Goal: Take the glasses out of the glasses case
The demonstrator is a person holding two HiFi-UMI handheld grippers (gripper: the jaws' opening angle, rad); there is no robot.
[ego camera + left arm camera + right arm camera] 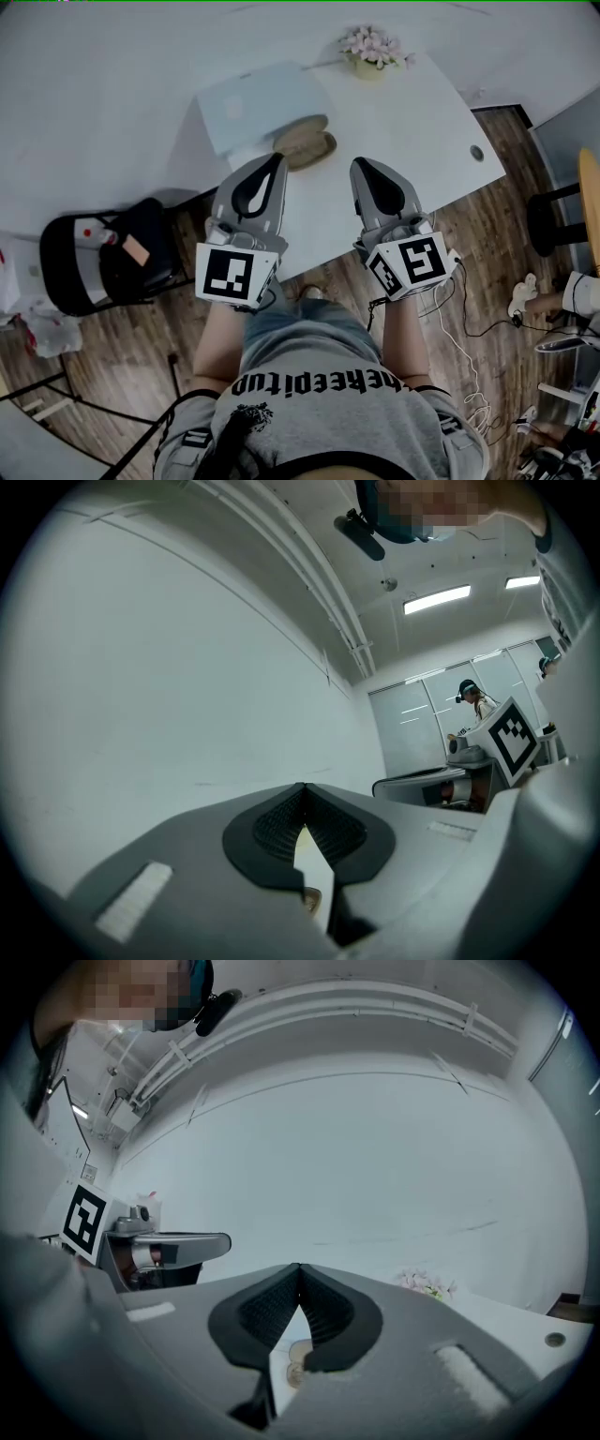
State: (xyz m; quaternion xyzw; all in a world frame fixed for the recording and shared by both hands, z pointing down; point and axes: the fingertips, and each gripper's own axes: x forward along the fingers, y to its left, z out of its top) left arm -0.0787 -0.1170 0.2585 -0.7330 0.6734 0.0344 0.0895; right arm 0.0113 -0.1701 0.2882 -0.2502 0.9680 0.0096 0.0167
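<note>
A tan oval glasses case (pixel 306 145) lies closed on the white table (pixel 403 122), at the near edge of a pale sheet (pixel 255 105). No glasses show. My left gripper (pixel 277 160) is held just this side of the case, its tip close to the case's left end; it is shut and holds nothing. My right gripper (pixel 359 165) hovers a little right of the case, also shut and empty. In the left gripper view the jaws meet at the left gripper's tip (pixel 302 791), and a sliver of tan shows low between them. The right gripper's jaws (pixel 298 1271) likewise touch.
A small pot of pink flowers (pixel 372 49) stands at the table's far edge, and a cable hole (pixel 476 152) is near the right corner. A black chair with a bag (pixel 112 255) sits left of me on the wooden floor. Cables (pixel 459 328) and a stool (pixel 548 220) lie to the right.
</note>
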